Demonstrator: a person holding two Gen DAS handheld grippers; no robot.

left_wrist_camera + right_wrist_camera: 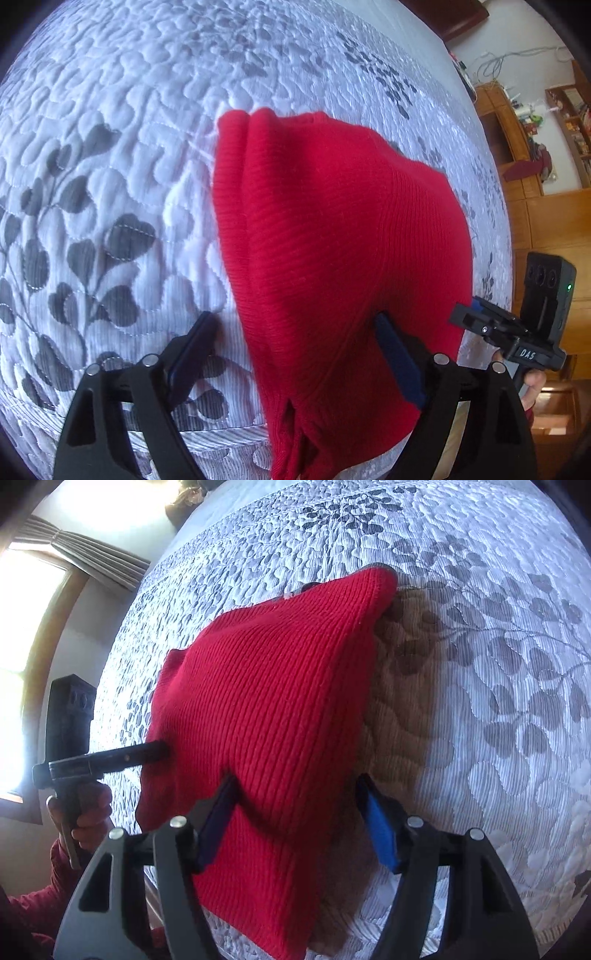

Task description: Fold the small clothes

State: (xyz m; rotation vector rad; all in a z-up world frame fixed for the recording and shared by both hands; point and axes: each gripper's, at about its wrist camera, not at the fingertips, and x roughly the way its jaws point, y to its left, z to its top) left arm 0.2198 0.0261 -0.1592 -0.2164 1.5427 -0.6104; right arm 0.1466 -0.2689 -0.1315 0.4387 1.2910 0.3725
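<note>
— Where's the red knit garment [332, 240]?

— Draped in a peak on the quilted bedspread [110, 147], close to its near edge.

— And the left gripper [295, 339]?

— Jaws spread wide, cloth between them, one pad clear of it.

— The right gripper [299, 812]?

— Also spread; the knit hangs across its gap, not pinched.

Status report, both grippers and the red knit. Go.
Left gripper open, jaws wide. Right gripper open around a fold, pads not pressing. Red knit garment draped over both, far end on quilted bedspread. Nothing in the way.
</note>
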